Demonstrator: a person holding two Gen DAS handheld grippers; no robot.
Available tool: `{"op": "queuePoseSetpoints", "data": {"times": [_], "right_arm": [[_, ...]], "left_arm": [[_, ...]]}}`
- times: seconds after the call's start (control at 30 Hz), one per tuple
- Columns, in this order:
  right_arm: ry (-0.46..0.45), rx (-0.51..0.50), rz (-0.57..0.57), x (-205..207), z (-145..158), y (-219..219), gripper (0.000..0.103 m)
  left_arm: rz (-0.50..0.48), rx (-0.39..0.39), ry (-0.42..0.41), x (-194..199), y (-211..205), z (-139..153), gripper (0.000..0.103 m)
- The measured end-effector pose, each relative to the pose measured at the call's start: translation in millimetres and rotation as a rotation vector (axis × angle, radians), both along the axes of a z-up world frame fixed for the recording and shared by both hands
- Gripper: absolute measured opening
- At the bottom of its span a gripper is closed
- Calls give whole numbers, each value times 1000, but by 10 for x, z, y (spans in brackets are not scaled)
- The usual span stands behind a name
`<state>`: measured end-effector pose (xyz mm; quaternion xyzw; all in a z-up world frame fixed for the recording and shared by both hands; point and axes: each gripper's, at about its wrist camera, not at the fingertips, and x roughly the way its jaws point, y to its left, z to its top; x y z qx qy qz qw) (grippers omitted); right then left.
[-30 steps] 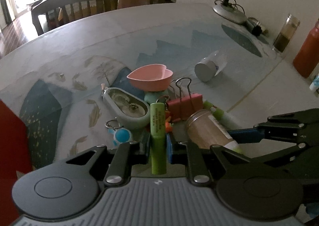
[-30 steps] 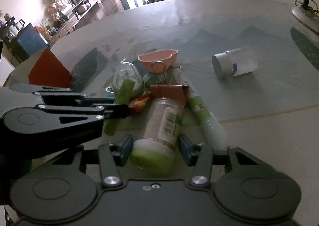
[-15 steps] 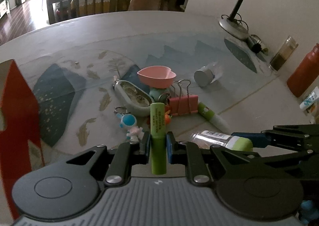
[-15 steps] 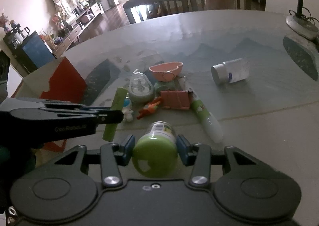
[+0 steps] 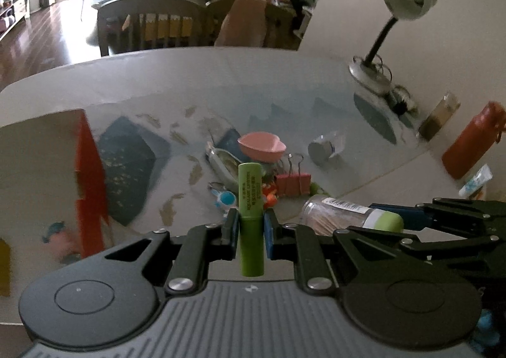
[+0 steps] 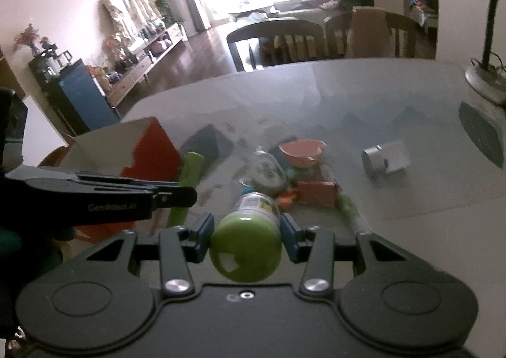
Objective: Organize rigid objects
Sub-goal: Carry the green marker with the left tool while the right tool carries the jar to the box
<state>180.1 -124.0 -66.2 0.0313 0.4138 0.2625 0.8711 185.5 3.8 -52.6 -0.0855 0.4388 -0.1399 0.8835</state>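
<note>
My left gripper [image 5: 250,227] is shut on a green lip-balm tube [image 5: 250,200], held above the table. My right gripper [image 6: 245,231] is shut on a clear jar with a green lid [image 6: 246,247]; the jar also shows in the left wrist view [image 5: 351,211]. On the table lies a pile: a pink heart-shaped dish [image 5: 262,144], a red binder clip [image 5: 292,182], a grey-green oval case [image 5: 221,162], a small blue-and-white figure [image 5: 225,198] and a green-capped pen [image 6: 346,204]. A small clear bottle with a silver cap [image 6: 384,157] lies apart on its side.
An open cardboard box with red sides [image 5: 47,168] stands at the left, also in the right wrist view [image 6: 139,149]. A desk lamp [image 5: 379,51], a dark glass jar [image 5: 438,116] and a red bottle [image 5: 471,140] stand at the far right. Chairs [image 5: 151,26] line the far edge.
Both grippers have lifted and pulled back from the pile, each with its object. The box has come further into view at the left.
</note>
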Motion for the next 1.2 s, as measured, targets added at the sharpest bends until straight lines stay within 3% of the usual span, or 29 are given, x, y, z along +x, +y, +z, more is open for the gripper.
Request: {"op": "queuePoseSetpoints", "data": {"times": [0.23,0.63,1.0,1.2], "right_arm": [[-64,16,57,-68,223,352,45],[-129,26,147,-159,423,1107,45],[-134,-3,235,-185,352,1791,45],[-127,-44,279,-125,194,2192,45]], "left_arm": [[55,-16,-44,-152,395,260,16],[143,25,-91,-358,1096,509,16],[218,64,-78,-448,1812,483,16],[261,103,-37,-379,2189,325,16]]}}
